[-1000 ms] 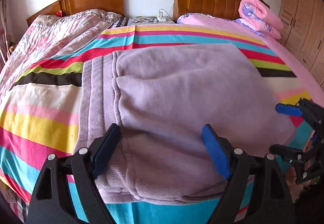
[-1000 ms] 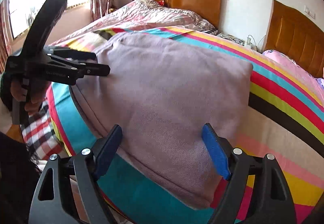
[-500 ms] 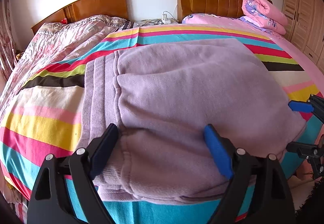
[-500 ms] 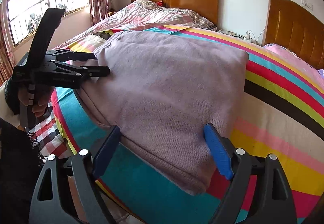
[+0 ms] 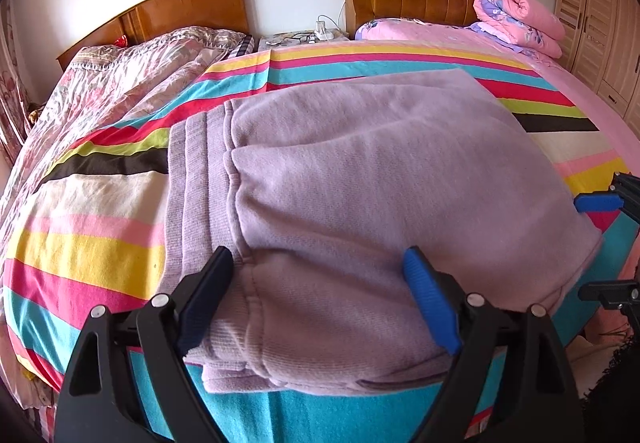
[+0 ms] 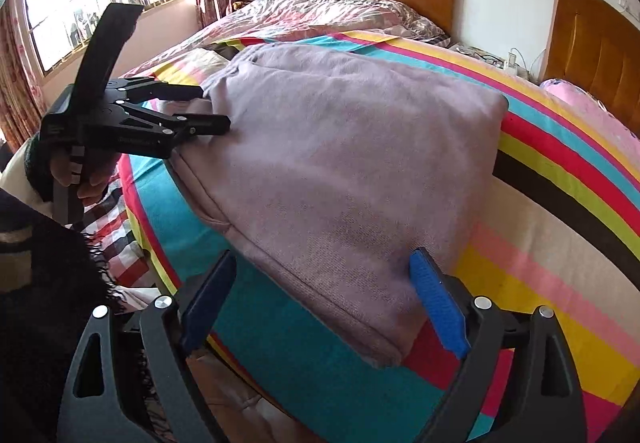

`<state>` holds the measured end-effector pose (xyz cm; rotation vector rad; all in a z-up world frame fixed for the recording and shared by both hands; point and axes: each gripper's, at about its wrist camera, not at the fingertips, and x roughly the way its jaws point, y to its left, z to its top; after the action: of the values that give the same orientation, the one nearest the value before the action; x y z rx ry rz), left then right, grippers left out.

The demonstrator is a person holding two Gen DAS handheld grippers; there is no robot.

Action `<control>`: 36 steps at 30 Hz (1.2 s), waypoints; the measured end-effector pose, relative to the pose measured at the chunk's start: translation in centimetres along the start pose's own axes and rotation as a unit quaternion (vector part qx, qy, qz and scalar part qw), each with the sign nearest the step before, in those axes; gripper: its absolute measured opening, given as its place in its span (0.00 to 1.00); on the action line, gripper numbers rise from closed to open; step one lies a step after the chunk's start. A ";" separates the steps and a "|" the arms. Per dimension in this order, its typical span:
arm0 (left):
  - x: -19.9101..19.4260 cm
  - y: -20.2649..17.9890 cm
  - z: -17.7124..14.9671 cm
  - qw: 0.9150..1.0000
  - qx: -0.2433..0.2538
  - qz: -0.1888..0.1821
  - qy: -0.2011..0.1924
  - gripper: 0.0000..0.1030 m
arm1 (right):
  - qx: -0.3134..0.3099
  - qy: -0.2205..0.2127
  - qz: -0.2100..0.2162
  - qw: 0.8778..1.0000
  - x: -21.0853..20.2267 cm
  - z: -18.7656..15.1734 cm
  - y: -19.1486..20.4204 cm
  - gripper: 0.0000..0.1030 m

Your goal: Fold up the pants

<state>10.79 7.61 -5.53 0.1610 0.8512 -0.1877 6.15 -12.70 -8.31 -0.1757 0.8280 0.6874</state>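
Both tools stand wide at the near edge of the folded pants (image 5: 360,179). Left tool (image 5: 320,299) has its jaws spread apart, hovering over the waistband end of the pants, its pads clear of the cloth and gripping nothing. Right tool (image 6: 324,303) has its jaws opening; the near corner of the pants lies between them in the right wrist view, but the pads do not press on it. From that view the left tool is also seen at the far left edge of the pants, held in a hand (image 6: 68,171). Those lilac pants lie folded into a thick rectangle on the striped blanket (image 5: 92,243) of the bed, near its front edge.
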 end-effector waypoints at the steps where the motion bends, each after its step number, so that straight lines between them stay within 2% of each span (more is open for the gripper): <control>1: -0.8 0.1 0.7 1.000 -0.004 -0.013 -0.004 0.84 | -0.004 -0.015 0.015 1.000 -0.9 0.8 -0.5 0.84; 3: -2.5 0.7 2.5 0.999 -0.011 -0.038 -0.036 0.85 | -0.010 -0.054 0.027 0.998 -2.6 3.1 -2.0 0.84; 6: -2.5 1.8 5.0 0.997 -0.030 -0.039 -0.061 0.93 | -0.002 -0.095 0.054 0.994 -2.6 6.9 -5.5 0.85; 9: 0.8 2.6 5.1 0.998 -0.048 -0.033 -0.024 0.92 | 0.026 -0.075 0.120 0.990 1.2 9.2 -9.5 0.85; 11: 2.9 2.7 3.6 0.999 -0.049 -0.013 0.008 0.91 | 0.036 -0.037 0.133 0.990 4.5 9.9 -11.3 0.85; 13: 3.0 2.8 2.2 0.999 -0.040 -0.002 -0.006 0.94 | 0.014 -0.004 0.109 0.994 7.2 10.5 -12.1 0.85; 15: 2.9 3.4 1.9 0.999 -0.053 -0.012 -0.003 0.94 | 0.017 0.008 0.078 0.997 9.0 11.2 -14.0 0.83; 17: 3.1 3.8 1.8 0.998 -0.059 -0.018 0.000 0.94 | 0.059 -0.017 0.076 0.995 9.2 12.3 -16.5 0.82; 19: 3.4 3.8 1.8 0.998 -0.057 -0.015 0.002 0.95 | 0.096 -0.037 0.040 0.994 8.5 13.4 -18.0 0.84; 22: 3.6 3.9 1.7 0.998 -0.061 -0.017 0.000 0.96 | 0.086 -0.054 0.080 0.992 7.7 14.4 -15.9 0.84; 26: 3.6 3.8 1.6 0.998 -0.059 -0.016 -0.003 0.96 | -0.003 -0.006 0.077 0.997 9.8 15.0 -10.4 0.85; 29: 3.5 3.7 1.6 0.998 -0.056 -0.015 -0.004 0.96 | -0.022 0.045 0.004 0.999 13.4 15.7 -10.2 0.85; 32: 3.4 3.8 1.4 0.998 -0.055 -0.015 -0.007 0.96 | 0.030 0.020 -0.043 0.998 13.4 17.6 -11.6 0.86; 33: 3.4 3.8 1.2 0.998 -0.055 -0.016 -0.009 0.96 | 0.037 0.009 -0.044 0.998 13.0 18.3 -11.3 0.86; 36: 3.4 3.7 0.8 0.998 -0.058 -0.013 -0.008 0.99 | 0.025 0.002 0.009 1.000 13.2 20.3 -7.9 0.86</control>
<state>14.48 10.69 -7.34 0.0391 0.8461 -0.1634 29.93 -4.15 -5.08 -0.1253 0.8501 0.6834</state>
